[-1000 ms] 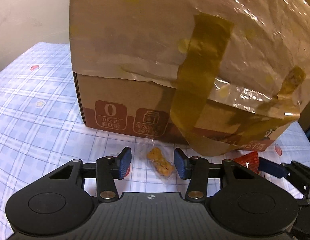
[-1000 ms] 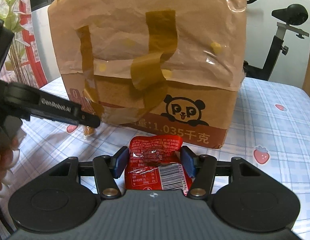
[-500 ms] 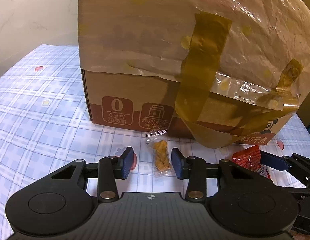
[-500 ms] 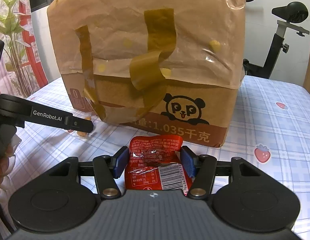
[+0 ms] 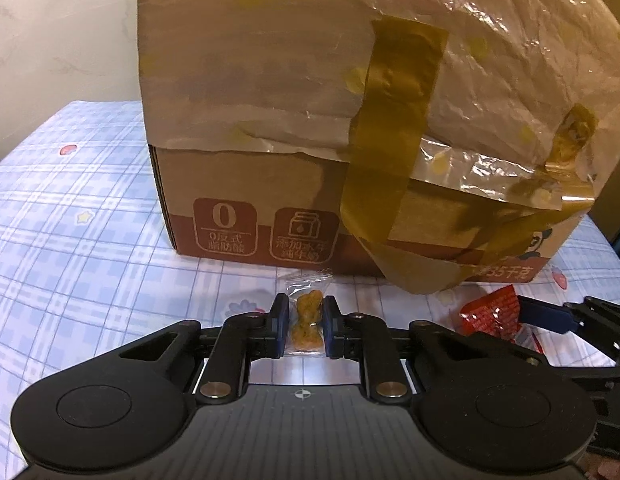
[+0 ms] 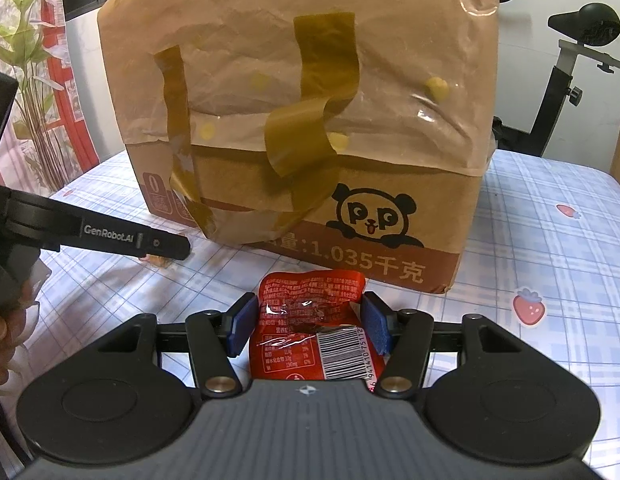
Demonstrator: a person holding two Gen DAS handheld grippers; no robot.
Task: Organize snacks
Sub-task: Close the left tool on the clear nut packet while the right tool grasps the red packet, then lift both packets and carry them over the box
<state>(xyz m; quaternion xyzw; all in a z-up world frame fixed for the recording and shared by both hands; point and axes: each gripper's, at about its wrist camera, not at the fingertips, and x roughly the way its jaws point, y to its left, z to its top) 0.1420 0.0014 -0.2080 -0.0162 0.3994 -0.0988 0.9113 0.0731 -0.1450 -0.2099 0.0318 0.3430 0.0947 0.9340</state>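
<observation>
Tablecloth [image 5: 90, 248], blue plaid with fruit prints, runs from 9 o'clock across under everything. Cardboard box [image 5: 270, 208] sits at 12 in both views, top wrapped in crinkled plastic film [image 5: 509, 92] and loose brown tape [image 5: 389, 140].

Left gripper [image 5: 306, 322]: blue pads clenched on a clear-wrapped golden snack [image 5: 306, 320], wrapper tail poking out toward 12, just short of the box base. From the right wrist view the same gripper shows at 9 o'clock, tip low to the cloth, snack barely visible under it.

Right gripper [image 6: 308, 326]: pads sit on either side of the red snack packet [image 6: 310, 328], barcode end toward the camera. The packet's edges look to reach both pads, but I can't tell whether they are actually pinching or only framing it. The packet lies in front of the box's panda print [image 6: 373, 216], near but apart. The left view has it at 3 o'clock.

Judgement: both pickups in hand, sorting not yet done.

Risks:
- Golden snack is held mostly through slick film and the piece is small. A fast lift or twist could let it squirt out of the pads.
- If the right pads are not truly loaded, the flat foil packet could stay on the cloth or slide.
- The tape flap hangs low on the box face. Pushing forward could snag a finger or shove the box.
- The grippers work close together, so crossing paths could knock them.
</observation>
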